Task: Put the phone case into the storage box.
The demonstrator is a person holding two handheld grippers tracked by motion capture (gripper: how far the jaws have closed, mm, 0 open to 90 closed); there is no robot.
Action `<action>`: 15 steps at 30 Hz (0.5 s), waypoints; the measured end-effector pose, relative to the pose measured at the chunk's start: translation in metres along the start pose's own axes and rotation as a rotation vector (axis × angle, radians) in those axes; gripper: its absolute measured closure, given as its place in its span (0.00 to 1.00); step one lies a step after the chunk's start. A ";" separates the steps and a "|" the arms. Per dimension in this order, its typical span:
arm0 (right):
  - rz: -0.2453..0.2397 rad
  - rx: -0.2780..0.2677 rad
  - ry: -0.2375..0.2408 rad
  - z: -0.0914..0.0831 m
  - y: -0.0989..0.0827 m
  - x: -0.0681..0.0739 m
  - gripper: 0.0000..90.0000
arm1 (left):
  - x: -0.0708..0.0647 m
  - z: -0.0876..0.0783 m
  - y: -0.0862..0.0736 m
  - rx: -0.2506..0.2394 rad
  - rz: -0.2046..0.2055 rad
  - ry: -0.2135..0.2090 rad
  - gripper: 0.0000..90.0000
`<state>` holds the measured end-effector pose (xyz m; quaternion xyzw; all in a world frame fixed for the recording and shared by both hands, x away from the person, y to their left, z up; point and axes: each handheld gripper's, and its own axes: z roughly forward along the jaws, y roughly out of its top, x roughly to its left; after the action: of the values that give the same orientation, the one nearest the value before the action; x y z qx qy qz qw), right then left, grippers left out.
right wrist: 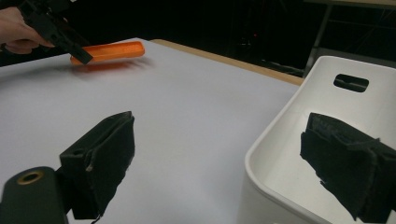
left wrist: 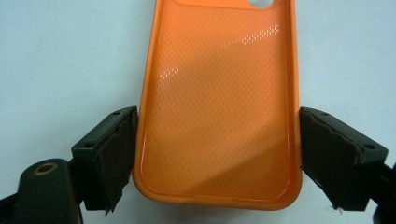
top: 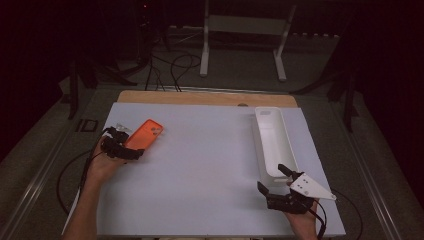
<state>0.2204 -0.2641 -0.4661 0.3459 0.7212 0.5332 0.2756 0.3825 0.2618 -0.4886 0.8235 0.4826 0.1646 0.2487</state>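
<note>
While the orange phone case (left wrist: pixel 217 107) sits between them, the left tongs (left wrist: pixel 217 158) seemingly grip its sides.

Wide bare table (top: pixel 200 165) between orange phone case (top: pixel 144 134) at left and white bin (top: pixel 272 140) at right; bin wall blocking right edge.

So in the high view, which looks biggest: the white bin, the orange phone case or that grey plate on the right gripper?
1. white bin
2. orange phone case
3. grey plate, close to the case in size.
</note>
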 end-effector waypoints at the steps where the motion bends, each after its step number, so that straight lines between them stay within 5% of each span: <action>1: 0.000 0.000 0.000 0.000 0.000 0.000 0.11 | 0.000 -0.001 0.000 -0.003 0.000 -0.001 0.19; 15: 0.004 0.003 0.002 0.001 0.000 0.000 0.11 | -0.007 -0.018 0.002 -0.083 0.014 0.004 0.19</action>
<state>0.2213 -0.2634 -0.4664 0.3472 0.7216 0.5331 0.2731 0.3710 0.2594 -0.4725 0.8154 0.4702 0.1881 0.2805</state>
